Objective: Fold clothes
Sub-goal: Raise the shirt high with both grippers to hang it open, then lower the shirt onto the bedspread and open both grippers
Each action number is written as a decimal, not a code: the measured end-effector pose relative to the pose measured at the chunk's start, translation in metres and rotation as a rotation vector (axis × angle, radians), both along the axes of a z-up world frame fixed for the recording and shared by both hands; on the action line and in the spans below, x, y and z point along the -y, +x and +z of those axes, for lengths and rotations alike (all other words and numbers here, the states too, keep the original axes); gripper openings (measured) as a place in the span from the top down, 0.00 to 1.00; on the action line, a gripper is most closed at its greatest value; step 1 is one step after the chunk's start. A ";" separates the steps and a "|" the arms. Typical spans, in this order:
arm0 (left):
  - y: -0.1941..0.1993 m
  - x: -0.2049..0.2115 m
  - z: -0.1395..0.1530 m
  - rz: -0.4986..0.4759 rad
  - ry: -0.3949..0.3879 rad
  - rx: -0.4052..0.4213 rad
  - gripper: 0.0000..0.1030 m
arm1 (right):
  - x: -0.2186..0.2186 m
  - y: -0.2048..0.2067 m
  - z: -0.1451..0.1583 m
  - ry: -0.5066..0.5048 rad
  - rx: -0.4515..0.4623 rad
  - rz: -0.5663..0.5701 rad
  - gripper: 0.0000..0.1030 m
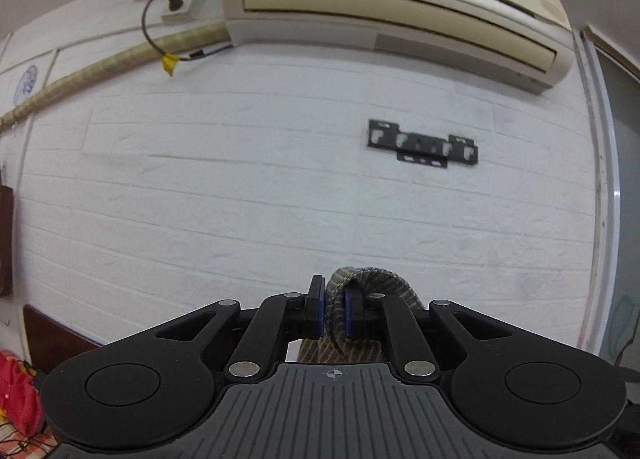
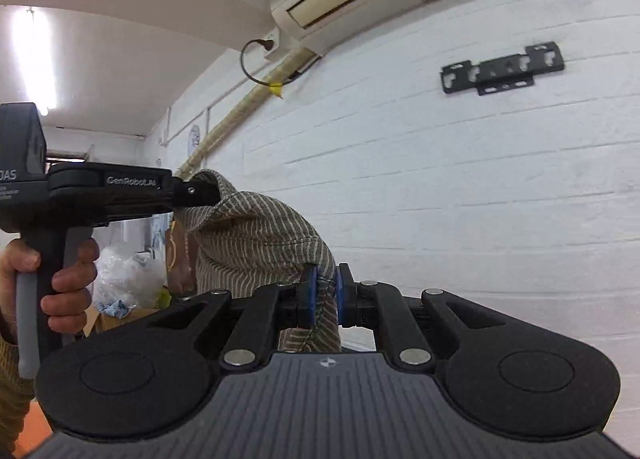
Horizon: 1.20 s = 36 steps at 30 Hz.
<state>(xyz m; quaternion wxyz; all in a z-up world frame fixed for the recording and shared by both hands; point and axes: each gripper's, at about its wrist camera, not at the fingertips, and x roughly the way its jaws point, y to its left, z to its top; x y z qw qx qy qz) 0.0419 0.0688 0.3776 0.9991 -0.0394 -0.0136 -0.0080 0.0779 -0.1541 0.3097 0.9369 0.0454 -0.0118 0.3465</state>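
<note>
A brown garment with thin pale stripes (image 2: 256, 235) hangs in the air between both grippers. My left gripper (image 1: 335, 309) is shut on a rolled edge of the garment (image 1: 376, 283). My right gripper (image 2: 325, 295) is shut on another edge of the same cloth. In the right wrist view the left gripper (image 2: 200, 191) shows at left, held by a hand, with the cloth draped from its tip down to my right fingers. Both grippers point up at the white brick wall. The lower part of the garment is hidden below the grippers.
An air conditioner (image 1: 384, 7) hangs high on the white brick wall (image 1: 240, 187), with a black wall bracket (image 1: 424, 145) below it. Red cloth (image 1: 16, 391) lies at lower left. Plastic bags and a box (image 2: 124, 279) stand far left.
</note>
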 end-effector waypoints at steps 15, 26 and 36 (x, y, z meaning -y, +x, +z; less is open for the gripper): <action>0.128 0.030 -0.294 -0.064 0.230 -0.726 0.49 | 0.104 0.134 -0.243 -0.177 -0.602 -0.590 0.54; 0.127 -0.027 -0.365 -0.021 0.158 -0.843 0.33 | 0.062 0.057 -0.316 -0.143 -0.802 -0.248 0.43; 0.097 -0.053 -0.380 -0.075 0.094 -0.900 0.32 | -0.034 0.039 -0.295 -0.312 -0.608 0.081 0.39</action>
